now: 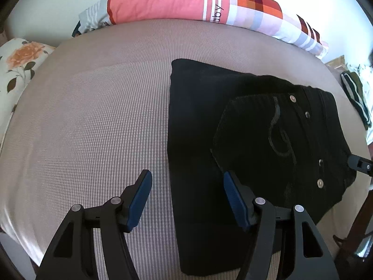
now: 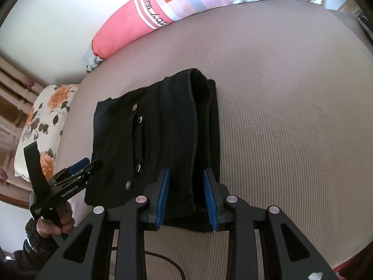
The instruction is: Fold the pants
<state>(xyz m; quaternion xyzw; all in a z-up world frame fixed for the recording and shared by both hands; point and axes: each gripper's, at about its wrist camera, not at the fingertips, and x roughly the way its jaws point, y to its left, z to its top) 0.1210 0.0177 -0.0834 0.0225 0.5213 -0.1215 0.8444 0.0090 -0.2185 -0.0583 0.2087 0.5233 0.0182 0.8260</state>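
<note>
The black pants (image 2: 153,144) lie folded into a compact block on the taupe ribbed mattress cover (image 2: 291,107), rivet row facing up, with one thick folded edge rising as a ridge at the block's 3 o'clock side in the right wrist view. I have the right gripper (image 2: 186,198) straddling that ridge, blue pads (image 2: 163,193) apart on either side; whether they actually bite the cloth I cannot tell. I judge this placement lets the ridge be pressed or lifted for a further fold. The left gripper (image 1: 186,200) hangs spread wide at the block's 7 o'clock corner, holding nothing. A patchwork bolster (image 1: 186,0) lies at 12 o'clock, a floral pillow (image 1: 21,63) at 9 o'clock.
</note>
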